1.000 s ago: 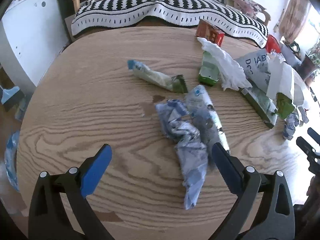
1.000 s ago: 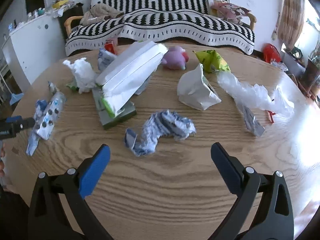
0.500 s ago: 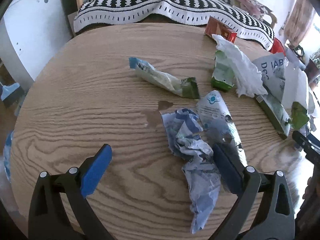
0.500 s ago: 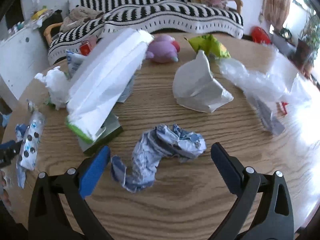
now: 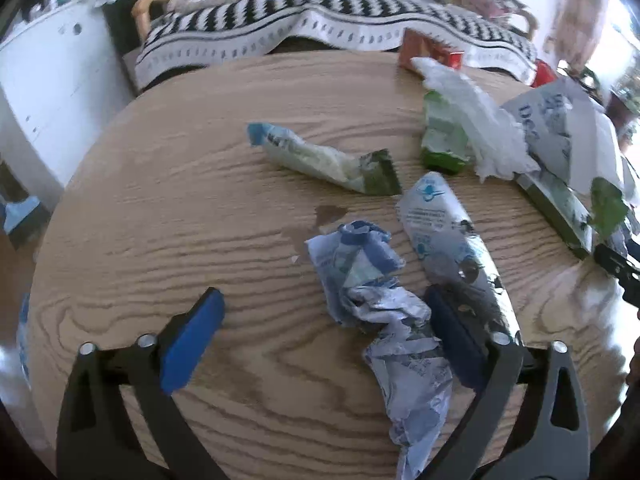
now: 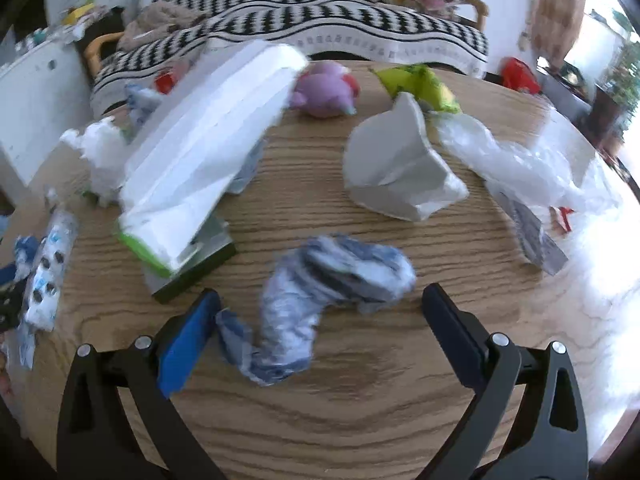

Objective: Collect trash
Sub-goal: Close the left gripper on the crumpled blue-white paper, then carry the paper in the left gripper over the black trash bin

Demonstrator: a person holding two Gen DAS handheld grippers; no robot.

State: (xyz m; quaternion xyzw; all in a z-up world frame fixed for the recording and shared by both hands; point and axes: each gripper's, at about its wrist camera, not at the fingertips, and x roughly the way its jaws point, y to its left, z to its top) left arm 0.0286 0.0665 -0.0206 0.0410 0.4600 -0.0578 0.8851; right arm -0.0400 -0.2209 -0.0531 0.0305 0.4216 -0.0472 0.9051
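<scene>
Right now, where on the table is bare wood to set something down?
Bare: the table's near-left stretch, left of the blue-tipped wrapper, and the near edge by the right gripper. Crowded: around the white box, grey paper and clear plastic.

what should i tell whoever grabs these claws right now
Left claw: closing, empty; the crumpled blue-white wrapper lies between its fingers, beside the right one.
Right claw: closing, empty, around another blue-white crumpled wrapper.
Table: tube-shaped wrapper, silver pouch, white carton, grey paper, clear plastic all uncollected.
Done: nothing visibly collected.
Left: finish both grips, then everything else.
</scene>
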